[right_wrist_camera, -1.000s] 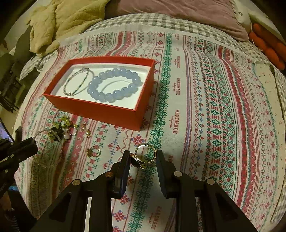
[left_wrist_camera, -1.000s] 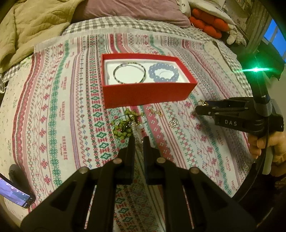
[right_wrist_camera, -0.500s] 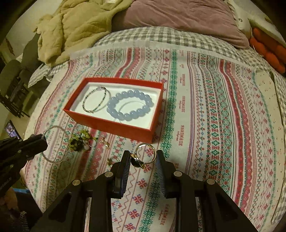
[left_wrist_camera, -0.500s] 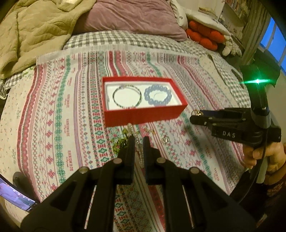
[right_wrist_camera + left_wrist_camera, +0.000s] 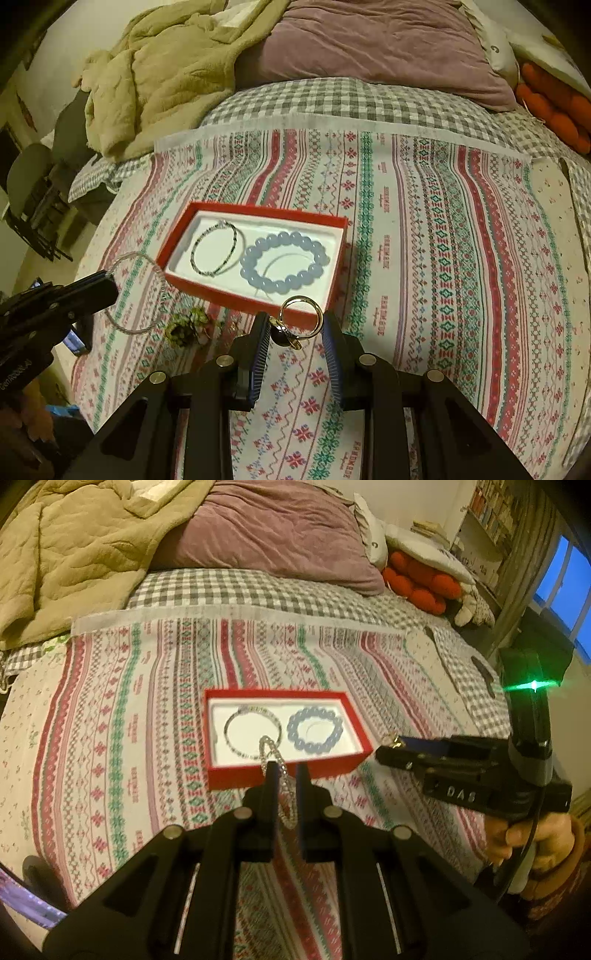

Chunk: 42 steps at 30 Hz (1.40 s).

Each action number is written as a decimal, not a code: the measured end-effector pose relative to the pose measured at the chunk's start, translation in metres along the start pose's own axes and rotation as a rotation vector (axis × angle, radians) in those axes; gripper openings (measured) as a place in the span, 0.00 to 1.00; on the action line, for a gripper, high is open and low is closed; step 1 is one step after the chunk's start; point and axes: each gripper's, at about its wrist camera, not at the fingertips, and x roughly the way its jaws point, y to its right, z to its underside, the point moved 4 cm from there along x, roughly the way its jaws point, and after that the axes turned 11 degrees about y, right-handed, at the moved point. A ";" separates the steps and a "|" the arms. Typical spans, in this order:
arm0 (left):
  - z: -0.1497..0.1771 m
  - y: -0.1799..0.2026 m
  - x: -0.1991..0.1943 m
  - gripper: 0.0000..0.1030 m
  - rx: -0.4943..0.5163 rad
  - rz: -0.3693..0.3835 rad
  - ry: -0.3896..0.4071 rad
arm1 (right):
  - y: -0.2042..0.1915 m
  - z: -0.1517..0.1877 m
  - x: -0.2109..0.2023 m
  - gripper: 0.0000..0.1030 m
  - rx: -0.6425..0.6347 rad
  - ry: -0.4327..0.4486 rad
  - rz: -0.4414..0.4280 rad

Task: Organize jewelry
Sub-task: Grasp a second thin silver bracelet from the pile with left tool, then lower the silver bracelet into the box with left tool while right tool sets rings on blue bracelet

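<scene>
A red box [image 5: 218, 775] [image 5: 177, 230] on the patterned cloth holds a thin dark bracelet [image 5: 231, 723] [image 5: 214, 254] and a blue bead bracelet [image 5: 314, 728] [image 5: 284, 262]. My left gripper [image 5: 283, 771] [image 5: 107, 282] is shut on a clear sparkly bracelet [image 5: 275, 760] [image 5: 140, 291], held above the cloth in front of the box. My right gripper [image 5: 293, 325] [image 5: 388, 744] is shut on a gold ring with a dark stone [image 5: 295, 325], held just before the box's near wall. A green bead cluster [image 5: 184, 326] lies on the cloth.
A beige blanket [image 5: 66, 554] and a purple pillow [image 5: 266, 528] lie behind the cloth. Red plush items [image 5: 417, 583] sit at the back right. A phone [image 5: 22, 901] lies at the near left edge. Small gold pieces [image 5: 234, 326] lie by the green cluster.
Both grippers rose and pulled back from the cloth, so the box looks smaller. The left gripper lifted the clear bracelet off the cloth. The right gripper still holds the ring.
</scene>
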 end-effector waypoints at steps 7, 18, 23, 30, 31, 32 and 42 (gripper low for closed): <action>-0.023 0.007 0.021 0.09 -0.074 0.082 0.027 | 0.003 -0.011 0.011 0.28 0.030 0.005 -0.013; -0.019 -0.017 0.078 0.09 -0.215 0.126 -0.046 | 0.010 -0.021 0.031 0.28 0.061 -0.002 -0.030; -0.011 -0.026 0.086 0.09 -0.168 0.044 -0.061 | 0.009 -0.021 0.036 0.28 0.052 -0.010 -0.035; -0.004 -0.038 0.094 0.09 -0.072 -0.076 -0.069 | 0.007 -0.022 0.047 0.28 0.044 -0.021 -0.040; -0.004 -0.040 0.096 0.09 -0.062 -0.089 -0.068 | 0.007 -0.022 0.048 0.28 0.042 -0.022 -0.039; -0.004 -0.041 0.097 0.09 -0.049 -0.106 -0.066 | 0.008 -0.022 0.050 0.28 0.040 -0.023 -0.039; -0.003 -0.047 0.102 0.09 -0.009 -0.154 -0.059 | 0.005 -0.022 0.069 0.29 0.016 -0.039 -0.035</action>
